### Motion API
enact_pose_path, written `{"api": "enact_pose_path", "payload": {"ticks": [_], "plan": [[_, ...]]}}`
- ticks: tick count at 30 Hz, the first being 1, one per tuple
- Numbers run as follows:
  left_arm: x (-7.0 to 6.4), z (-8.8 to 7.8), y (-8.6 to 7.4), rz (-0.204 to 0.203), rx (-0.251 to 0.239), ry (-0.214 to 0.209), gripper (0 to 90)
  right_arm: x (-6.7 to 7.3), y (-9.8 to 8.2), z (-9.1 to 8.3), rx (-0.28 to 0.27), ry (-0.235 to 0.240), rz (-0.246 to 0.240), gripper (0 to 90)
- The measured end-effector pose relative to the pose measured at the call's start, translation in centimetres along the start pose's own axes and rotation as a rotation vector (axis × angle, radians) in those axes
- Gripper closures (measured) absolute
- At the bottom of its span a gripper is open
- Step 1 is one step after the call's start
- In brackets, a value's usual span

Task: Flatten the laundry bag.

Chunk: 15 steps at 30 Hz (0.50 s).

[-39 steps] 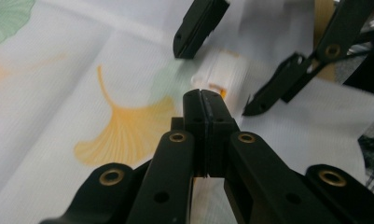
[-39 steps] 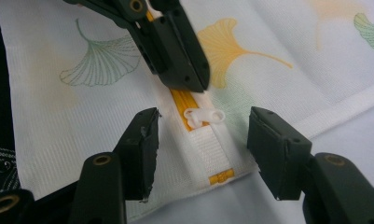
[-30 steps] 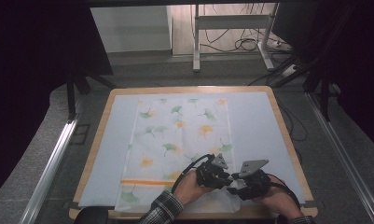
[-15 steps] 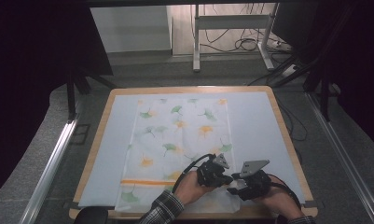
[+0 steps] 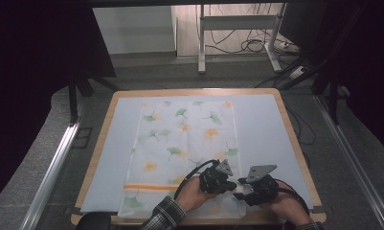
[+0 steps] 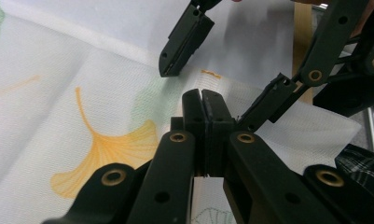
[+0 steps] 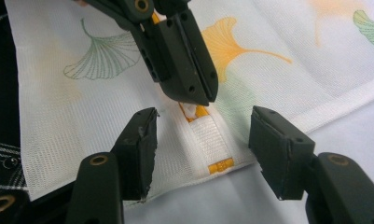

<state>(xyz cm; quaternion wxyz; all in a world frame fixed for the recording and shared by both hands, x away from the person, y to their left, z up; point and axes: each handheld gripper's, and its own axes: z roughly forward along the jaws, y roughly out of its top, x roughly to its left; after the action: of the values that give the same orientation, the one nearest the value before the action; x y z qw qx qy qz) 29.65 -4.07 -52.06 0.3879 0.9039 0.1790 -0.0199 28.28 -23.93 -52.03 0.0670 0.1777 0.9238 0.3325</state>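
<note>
A white cloth (image 5: 185, 139) printed with green and orange ginkgo leaves lies flat on the mat, an orange stripe running near its front end. Both grippers meet at the cloth's front right edge. My left gripper (image 5: 228, 184) is shut, and in the right gripper view its tips (image 7: 194, 98) pinch a small fold of the cloth (image 7: 58, 116) on the orange and white band (image 7: 212, 140). My right gripper (image 7: 205, 126) is open, its jaws standing on either side of that band at the hem. In the left gripper view, the shut jaws (image 6: 203, 98) press on the cloth (image 6: 58, 116).
A pale blue mat (image 5: 261, 129) covers the wooden table (image 5: 295, 143); its right edge is close to my hands. A plaid sleeve (image 5: 163, 215) comes in at the bottom. Metal rails, desk legs and cables lie beyond the table.
</note>
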Motion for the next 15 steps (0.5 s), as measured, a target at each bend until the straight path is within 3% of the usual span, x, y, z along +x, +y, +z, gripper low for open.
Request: {"api": "enact_pose_path", "payload": {"ticks": [6,15], "plan": [[0.3,-0.8,-0.6,0.0,0.007,0.024,90.0,-0.1,0.0,-0.1,0.001,-0.019,0.024,50.0],[0.8,-2.6,-2.2,-0.027,0.002,0.028,90.0,0.0,0.0,-0.1,0.007,-0.033,0.021,50.7]]}}
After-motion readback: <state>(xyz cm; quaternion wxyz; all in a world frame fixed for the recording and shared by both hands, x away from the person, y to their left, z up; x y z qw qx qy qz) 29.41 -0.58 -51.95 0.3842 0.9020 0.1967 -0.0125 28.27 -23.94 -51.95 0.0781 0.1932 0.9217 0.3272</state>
